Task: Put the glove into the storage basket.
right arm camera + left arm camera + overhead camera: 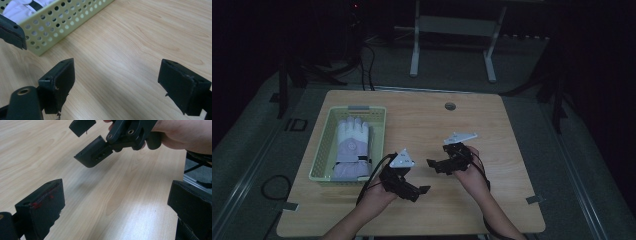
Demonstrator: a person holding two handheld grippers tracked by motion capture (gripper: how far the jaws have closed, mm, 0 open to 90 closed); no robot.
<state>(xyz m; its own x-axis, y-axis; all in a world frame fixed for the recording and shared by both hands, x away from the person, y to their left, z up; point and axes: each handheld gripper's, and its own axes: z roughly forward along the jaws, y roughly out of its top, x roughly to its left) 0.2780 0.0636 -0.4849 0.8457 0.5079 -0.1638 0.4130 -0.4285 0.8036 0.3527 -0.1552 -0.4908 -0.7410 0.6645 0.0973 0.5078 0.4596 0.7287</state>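
In the high view, a pale green perforated basket (pixel 324 150) sits at the left of the wooden table (pixel 422 125), and a white and lilac glove (pixel 352 147) lies flat inside it, fingers pointing away from the person. The left gripper (pixel 421 192) and the right gripper (pixel 432 164) hover over bare wood to the right of the basket, tips facing each other and well apart from the glove. In the left gripper view, its own jaws stand wide apart with nothing between them, and the right gripper (pixel 86 145) hangs ahead above the table, likewise spread and empty. In the right gripper view, the jaws are again spread over bare wood, with the basket (pixel 62 23) at the upper left and a strip of the glove (pixel 17 11) behind its wall. The glove looks padded, soft and light, though the dim light leaves its material uncertain; it should fold and sag when lifted. The cuff end nearest the person, or the thick edge of the palm, seems the best place to pinch, since loose fingers would slip.
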